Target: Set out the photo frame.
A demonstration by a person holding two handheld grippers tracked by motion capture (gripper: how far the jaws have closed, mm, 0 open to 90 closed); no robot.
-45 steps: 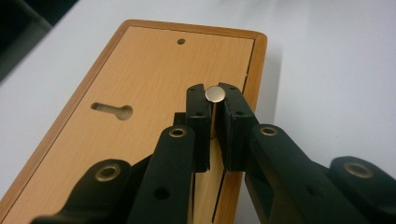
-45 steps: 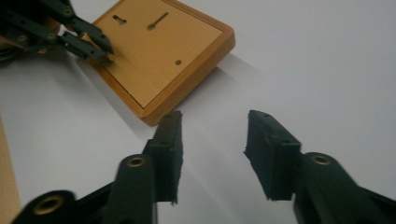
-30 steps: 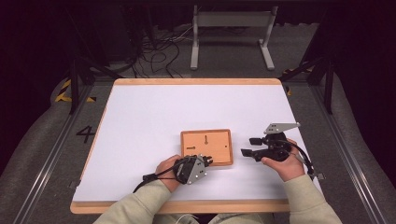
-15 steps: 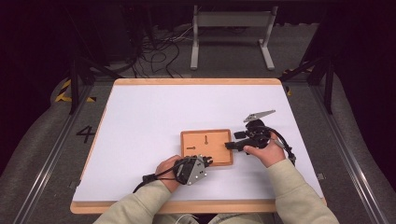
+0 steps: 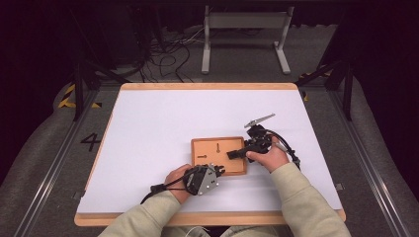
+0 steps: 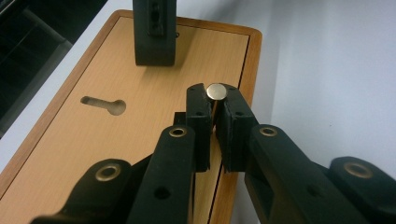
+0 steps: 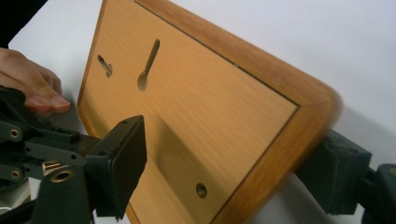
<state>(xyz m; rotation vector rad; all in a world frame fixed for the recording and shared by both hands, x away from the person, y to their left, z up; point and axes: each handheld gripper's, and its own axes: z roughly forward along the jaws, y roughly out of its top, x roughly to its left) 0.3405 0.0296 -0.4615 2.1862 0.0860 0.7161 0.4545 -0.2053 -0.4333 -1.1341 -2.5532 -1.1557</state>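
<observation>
1. High view: At lower centre of the frame, a wooden board point(image 5: 220, 155) with keyhole-shaped slots lies on the white bench point(image 5: 148, 128). The left gripper point(image 5: 217, 171) sits at the board's near edge, and the right gripper point(image 5: 233, 154) reaches in over its right side. With both tools crowding one small board, a bump between them looks the likeliest upset.

2. Left gripper view: The left gripper point(image 6: 214, 109), jaws drawn narrow, pinches a brass-headed pin point(image 6: 215, 92) upright beside the board's point(image 6: 140, 121) framed edge, right of centre. A keyhole slot point(image 6: 103, 105) lies at centre left, well apart from the pin. The hold is a thin one near the pin's head; any tilt could let it slip or roll off across the bench. A jaw of the other gripper point(image 6: 154, 32) hangs at top centre.

3. Right gripper view: The right gripper point(image 7: 233, 172), jaws wide and just now opening further, straddles the board's point(image 7: 196, 116) corner at lower right without yet pressing it. Closing off-centre could skew or lift the board, dragging the slots point(image 7: 148, 65) away from the waiting pin. The other hand point(image 7: 32, 88) rests at left.
</observation>
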